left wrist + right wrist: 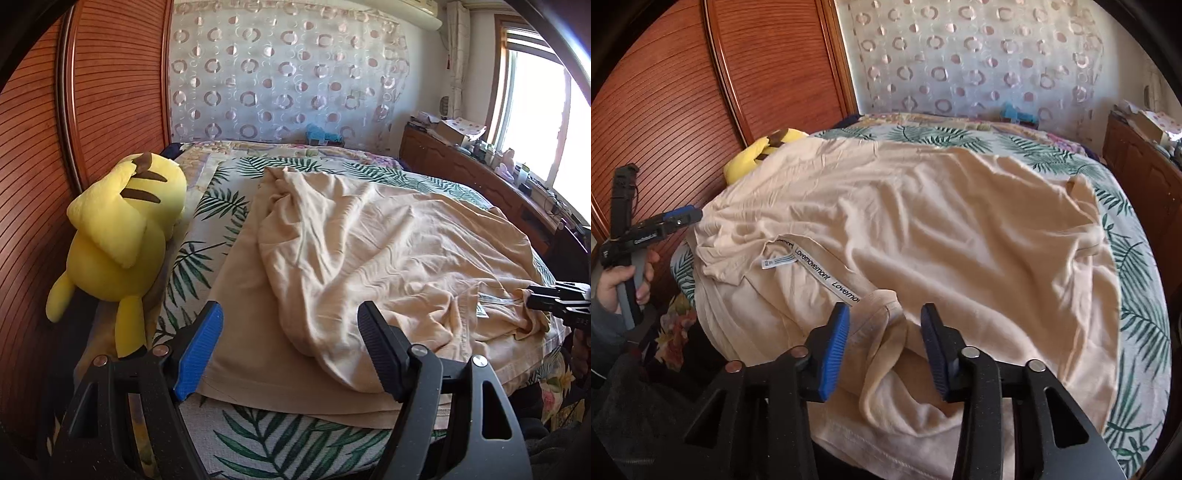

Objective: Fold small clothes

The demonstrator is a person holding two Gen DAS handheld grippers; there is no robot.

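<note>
A beige T-shirt (pixel 369 240) lies crumpled and spread across the palm-leaf bedspread (pixel 221 199). My left gripper (pixel 291 314) is open just above the shirt's near left hem, with flat cloth below its jaws. In the right wrist view the shirt (pixel 923 221) shows its neck opening with a white printed neck tape (pixel 827 277) and a size tag (pixel 777 262). My right gripper (pixel 886 314) straddles a raised fold of the collar; the fold brushes the left pad and a gap remains at the right pad. The left gripper (pixel 683 216) is seen at the far left in a person's hand (pixel 624 284).
A yellow plush toy (pixel 122 229) lies at the bed's left edge against the slatted wooden wardrobe (pixel 110 92). A cluttered wooden sideboard (pixel 480 181) runs along the right under a bright window (pixel 535 110). A small blue toy (pixel 321 134) sits at the bed's far end.
</note>
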